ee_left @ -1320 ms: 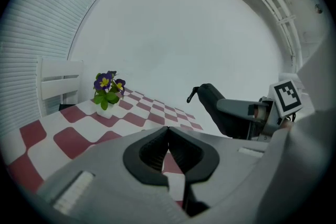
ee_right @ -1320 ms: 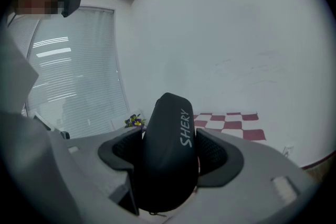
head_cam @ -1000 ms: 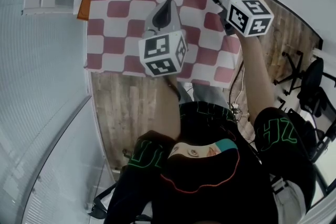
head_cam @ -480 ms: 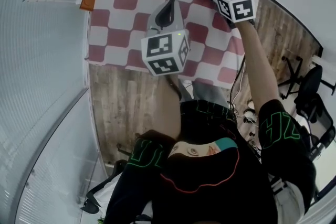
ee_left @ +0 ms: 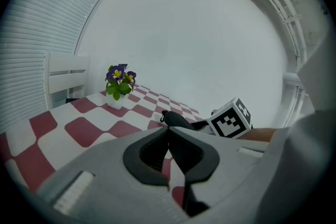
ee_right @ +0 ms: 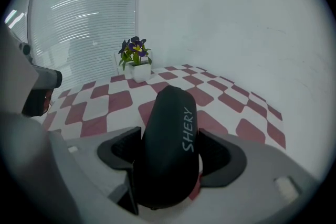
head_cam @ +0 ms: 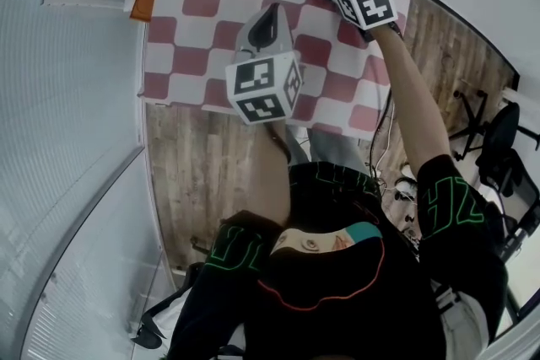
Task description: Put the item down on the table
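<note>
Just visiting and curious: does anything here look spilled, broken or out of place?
Nothing stands out. The potted flowers stand upright on the checked tablecloth, and no spill shows on it. The right gripper is shut on a black case that looks undamaged. The left gripper is shut and empty.

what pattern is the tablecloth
The tablecloth has red-and-white checks, clearest in the head view.

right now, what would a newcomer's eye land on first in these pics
The black case marked SHERY stands out first, clamped between the jaws of the right gripper over the far side of the red-and-white checked table. Next is the left gripper, jaws shut on nothing, nearer the table's near edge. A potted purple flower sits at the far left corner.
</note>
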